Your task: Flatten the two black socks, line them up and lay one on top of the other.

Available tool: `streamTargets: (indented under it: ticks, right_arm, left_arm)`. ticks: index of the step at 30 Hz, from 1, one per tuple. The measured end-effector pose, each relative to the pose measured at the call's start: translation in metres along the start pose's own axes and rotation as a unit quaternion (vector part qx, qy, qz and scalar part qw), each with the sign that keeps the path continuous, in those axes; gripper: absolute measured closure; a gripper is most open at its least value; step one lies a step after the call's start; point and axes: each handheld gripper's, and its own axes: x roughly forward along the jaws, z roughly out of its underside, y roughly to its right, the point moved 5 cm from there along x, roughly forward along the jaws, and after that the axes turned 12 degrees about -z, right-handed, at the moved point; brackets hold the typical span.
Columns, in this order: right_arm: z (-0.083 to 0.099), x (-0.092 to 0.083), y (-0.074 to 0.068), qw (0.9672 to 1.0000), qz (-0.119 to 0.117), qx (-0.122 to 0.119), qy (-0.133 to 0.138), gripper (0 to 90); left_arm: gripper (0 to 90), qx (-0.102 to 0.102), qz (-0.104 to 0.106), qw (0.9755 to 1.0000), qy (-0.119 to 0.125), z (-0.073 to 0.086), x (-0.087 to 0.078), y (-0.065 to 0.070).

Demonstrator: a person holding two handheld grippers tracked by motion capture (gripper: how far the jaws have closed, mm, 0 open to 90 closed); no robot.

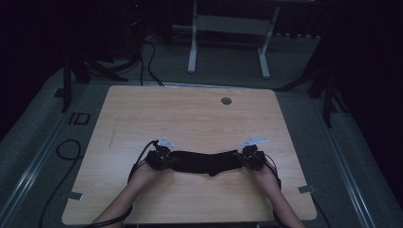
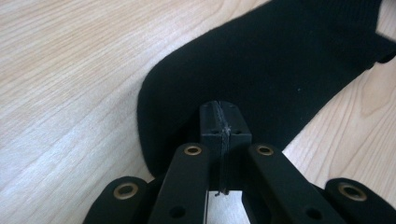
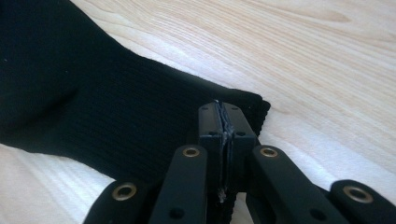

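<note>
A black sock (image 1: 204,162) lies stretched left to right across the near part of the wooden table (image 1: 190,114). My left gripper (image 1: 166,160) is at its left end and my right gripper (image 1: 244,159) at its right end. In the left gripper view the jaws (image 2: 219,116) are pressed together over the rounded toe end of the sock (image 2: 280,60), pinching fabric. In the right gripper view the jaws (image 3: 222,119) are closed on the ribbed cuff edge of the sock (image 3: 93,107). The person's hands come in from the table's near edge.
A round grey grommet (image 1: 226,100) sits near the table's far edge. Beyond the table stands a white desk frame (image 1: 228,28) on a grey floor, with black cables (image 1: 66,147) at the left. Small metal brackets (image 1: 306,189) mark the near corners.
</note>
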Motion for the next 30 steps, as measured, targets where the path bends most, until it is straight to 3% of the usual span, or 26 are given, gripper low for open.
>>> streamTargets:
  ticks: [3, 11, 18, 19, 21, 22, 24, 30]
  right_arm:
    - [0.0, 0.001, 0.003, 0.9998, -0.014, 0.011, 0.003, 87.4]
    - [-0.006, 0.007, 0.006, 0.9997, -0.016, 0.012, 0.01, 84.9]
    - [-0.013, 0.013, 0.004, 0.9996, -0.025, 0.012, 0.007, 78.2]
    - [-0.014, 0.013, 0.002, 0.9995, -0.029, 0.011, 0.007, 74.8]
    - [-0.015, 0.013, 0.001, 0.9994, -0.034, 0.009, 0.008, 70.3]
    - [-0.016, 0.012, -0.001, 0.9994, -0.034, 0.005, 0.01, 66.8]
    - [-0.018, 0.009, -0.004, 0.9993, -0.034, -0.002, 0.016, 54.4]
    - [-0.025, -0.004, -0.01, 0.9985, -0.037, -0.018, 0.037, 36.2]
  left_arm:
    - [89.6, 0.005, -0.006, 1.0, 0.0, -0.002, 0.001, -0.003]
    - [89.4, 0.005, -0.018, 0.9998, 0.0, -0.005, 0.002, -0.013]
    - [89.1, -0.002, -0.014, 0.9999, 0.0, -0.006, 0.002, -0.018]
    - [87.1, 0.0, -0.012, 0.9999, 0.001, -0.006, 0.001, -0.017]
    - [73.8, 0.002, -0.009, 0.9999, 0.009, -0.006, -0.001, -0.015]
    - [73.8, 0.01, -0.01, 0.9997, 0.019, -0.007, -0.003, -0.012]
    - [54.0, 0.019, -0.013, 0.9992, 0.032, -0.007, -0.007, -0.009]
    - [36.1, 0.006, 0.001, 0.9976, 0.069, -0.01, -0.025, -0.004]
